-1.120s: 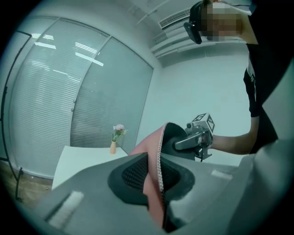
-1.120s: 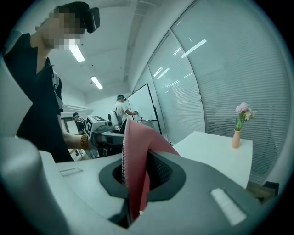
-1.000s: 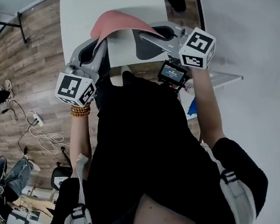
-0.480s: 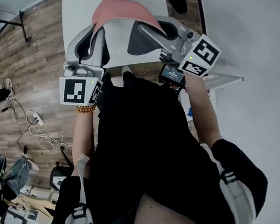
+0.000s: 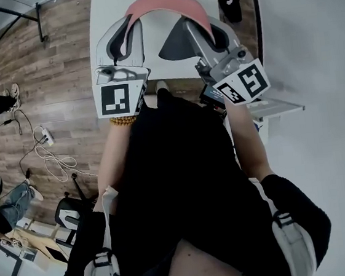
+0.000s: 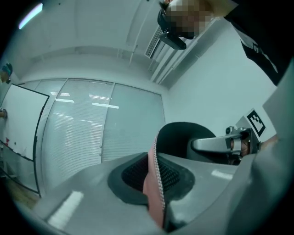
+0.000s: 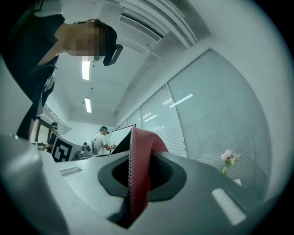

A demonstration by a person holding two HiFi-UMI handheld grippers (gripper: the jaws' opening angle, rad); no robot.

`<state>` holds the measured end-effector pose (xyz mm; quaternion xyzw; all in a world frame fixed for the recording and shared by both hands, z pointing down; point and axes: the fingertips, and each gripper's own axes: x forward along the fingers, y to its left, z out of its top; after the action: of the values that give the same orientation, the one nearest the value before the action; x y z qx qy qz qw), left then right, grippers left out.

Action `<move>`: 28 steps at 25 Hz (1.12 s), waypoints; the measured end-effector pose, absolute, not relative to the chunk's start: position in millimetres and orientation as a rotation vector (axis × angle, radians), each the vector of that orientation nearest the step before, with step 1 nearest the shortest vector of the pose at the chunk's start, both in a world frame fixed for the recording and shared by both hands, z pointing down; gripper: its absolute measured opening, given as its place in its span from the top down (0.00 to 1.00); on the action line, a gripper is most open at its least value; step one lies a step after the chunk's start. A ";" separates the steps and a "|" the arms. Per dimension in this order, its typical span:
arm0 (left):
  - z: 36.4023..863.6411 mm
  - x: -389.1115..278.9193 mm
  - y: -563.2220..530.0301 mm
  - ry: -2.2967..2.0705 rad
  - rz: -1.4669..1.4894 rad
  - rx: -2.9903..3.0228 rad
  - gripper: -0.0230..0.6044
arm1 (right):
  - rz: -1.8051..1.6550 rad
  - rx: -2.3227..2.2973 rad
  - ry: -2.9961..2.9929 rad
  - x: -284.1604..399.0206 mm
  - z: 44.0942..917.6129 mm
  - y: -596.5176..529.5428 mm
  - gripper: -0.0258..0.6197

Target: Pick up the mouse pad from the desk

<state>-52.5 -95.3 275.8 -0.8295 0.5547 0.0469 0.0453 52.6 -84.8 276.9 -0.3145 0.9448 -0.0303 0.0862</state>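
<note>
Aloft over the white worktop and bowed into an arch, long axis running side to side above it, pink mouse pad pinched at one end in the clenched left gripper, at the other in the clenched right gripper, neither hand nearer.

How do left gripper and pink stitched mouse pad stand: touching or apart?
Touching. Left gripper view: the left gripper clamps the pink stitched mouse pad between both jaws.

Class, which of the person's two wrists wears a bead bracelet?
The left wrist: a bead bracelet circles it just below the marker cube; the right wrist is bare.
</note>
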 end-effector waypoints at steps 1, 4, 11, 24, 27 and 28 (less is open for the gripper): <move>275.1 -56.3 -95.0 1.707 0.144 -2.528 0.93 | -0.070 -0.952 2.820 49.3 275.7 -84.9 0.87; 271.2 -66.7 -91.6 1.742 0.150 -2.501 0.93 | -0.015 -0.990 2.831 41.3 272.9 -84.1 0.87; 272.0 -76.8 -86.2 1.778 0.177 -2.451 0.93 | -0.001 -1.077 2.813 37.1 281.6 -89.6 0.88; 272.3 -73.3 -86.7 1.807 0.175 -2.444 0.93 | 0.034 -1.142 2.824 48.2 282.1 -90.4 0.90; 271.5 -72.8 -87.0 1.812 0.175 -2.454 0.93 | 0.030 -1.142 2.828 48.7 281.3 -89.6 0.90; 272.0 -72.5 -87.7 1.811 0.173 -2.454 0.93 | 0.027 -1.142 2.829 49.0 281.9 -90.1 0.90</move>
<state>-72.5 -87.7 272.0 -0.8026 0.5922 0.0564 0.0432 49.0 -90.1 281.9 -0.3740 0.9263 0.0090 0.0453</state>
